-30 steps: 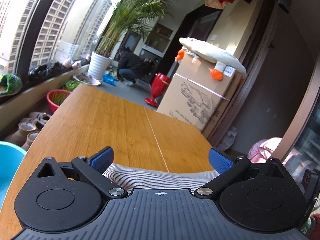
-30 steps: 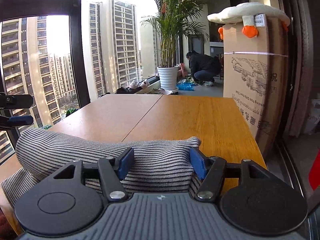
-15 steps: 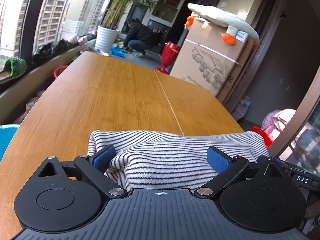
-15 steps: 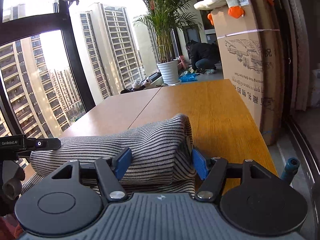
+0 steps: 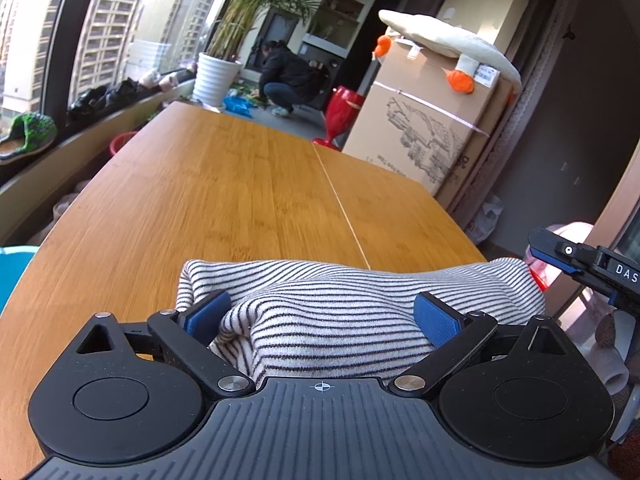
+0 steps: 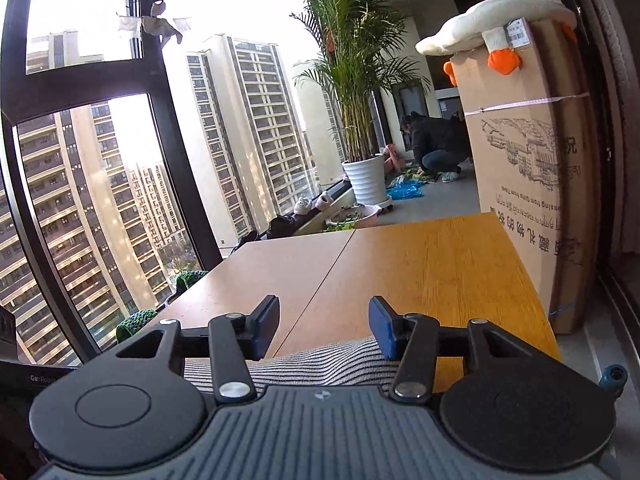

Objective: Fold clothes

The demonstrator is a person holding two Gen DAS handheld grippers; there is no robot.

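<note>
A grey-and-white striped garment (image 5: 332,304) lies bunched in a folded bundle at the near edge of the wooden table (image 5: 240,184). My left gripper (image 5: 320,314) straddles it with its blue pads spread wide, and the cloth bulges up between them without being pinched. In the right wrist view my right gripper (image 6: 324,322) hovers above the garment (image 6: 320,364). Its jaws are closing with nothing between them, and the cloth lies below and behind the fingertips. One right-gripper finger (image 5: 576,258) shows at the bundle's right end.
A tall cardboard box (image 5: 424,136) topped by a plush goose (image 5: 444,48) stands off the table's right side. Beyond the far end are a red stool (image 5: 340,116), a potted palm (image 5: 216,80) and a crouching person (image 5: 284,80). A blue tub (image 5: 12,276) sits low on the left.
The right gripper has lifted off the bundle and its jaws have narrowed; the cloth that sat between its pads now lies beneath them. The left gripper dipped, bringing the bundle up between its pads.
</note>
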